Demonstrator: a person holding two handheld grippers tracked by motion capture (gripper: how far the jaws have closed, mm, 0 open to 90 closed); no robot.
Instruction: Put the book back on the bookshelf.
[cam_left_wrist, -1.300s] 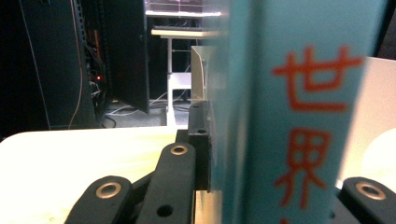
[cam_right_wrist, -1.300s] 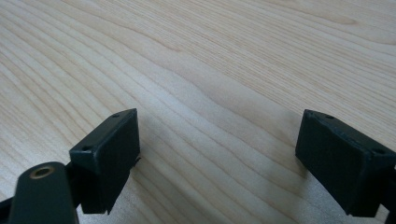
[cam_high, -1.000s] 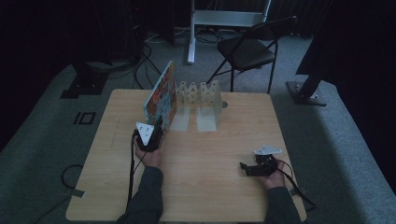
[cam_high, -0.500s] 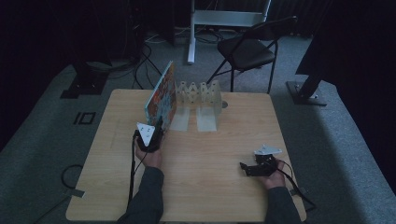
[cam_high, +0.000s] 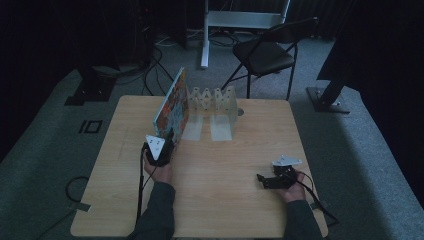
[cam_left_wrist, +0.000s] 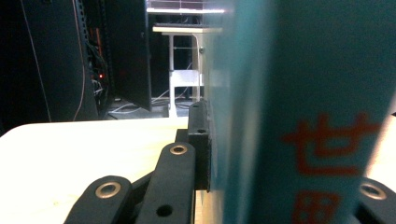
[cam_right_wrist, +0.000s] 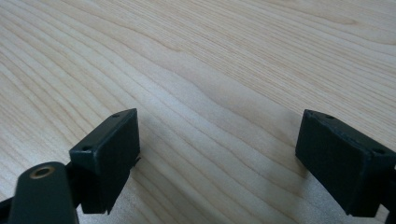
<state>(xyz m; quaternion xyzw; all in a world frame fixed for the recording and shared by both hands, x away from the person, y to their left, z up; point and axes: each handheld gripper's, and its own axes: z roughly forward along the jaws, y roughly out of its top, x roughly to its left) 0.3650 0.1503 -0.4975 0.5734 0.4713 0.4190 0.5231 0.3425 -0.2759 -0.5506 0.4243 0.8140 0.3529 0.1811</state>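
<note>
A book with a colourful cover stands on edge at the back left of the wooden table, tilted against the left end of a white slotted rack. My left gripper is shut on the book's near lower edge. In the left gripper view the teal spine with red characters sits between the jaws, and one finger presses its left side. My right gripper rests low over the table at the front right, open, with only bare wood between its jaws.
The rack's two flat white base plates lie on the table in front of it. A black folding chair stands behind the table. Cables trail on the grey floor at the left.
</note>
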